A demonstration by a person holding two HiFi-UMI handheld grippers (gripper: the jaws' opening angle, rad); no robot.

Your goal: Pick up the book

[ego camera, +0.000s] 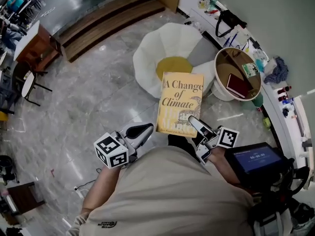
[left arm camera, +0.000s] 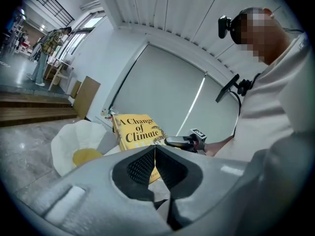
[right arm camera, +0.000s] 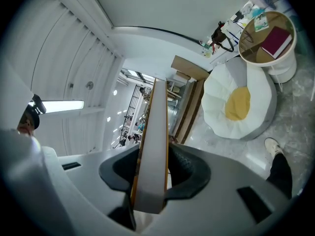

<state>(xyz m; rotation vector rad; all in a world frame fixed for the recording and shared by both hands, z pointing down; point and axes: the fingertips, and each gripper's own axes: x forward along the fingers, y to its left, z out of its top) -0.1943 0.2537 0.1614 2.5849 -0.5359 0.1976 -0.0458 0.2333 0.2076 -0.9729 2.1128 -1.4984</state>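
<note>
A yellow book point(ego camera: 179, 103) titled "A Change of Climate" is held up in the air in front of the person, cover facing the head camera. My right gripper point(ego camera: 196, 124) is shut on its lower edge; in the right gripper view the book point(right arm camera: 152, 146) stands edge-on between the two pads. My left gripper point(ego camera: 142, 131) hangs to the left of the book, shut with its tips together and nothing between them. In the left gripper view the book point(left arm camera: 137, 132) shows beyond the closed tips point(left arm camera: 155, 149).
Below lies a white egg-shaped cushion seat point(ego camera: 162, 53) with a yellow centre. A round white side table point(ego camera: 222, 85) to its right holds a dark red book point(ego camera: 238, 85). A counter with clutter point(ego camera: 275, 73) runs along the right. Wooden steps point(ego camera: 108, 21) lie at the far end.
</note>
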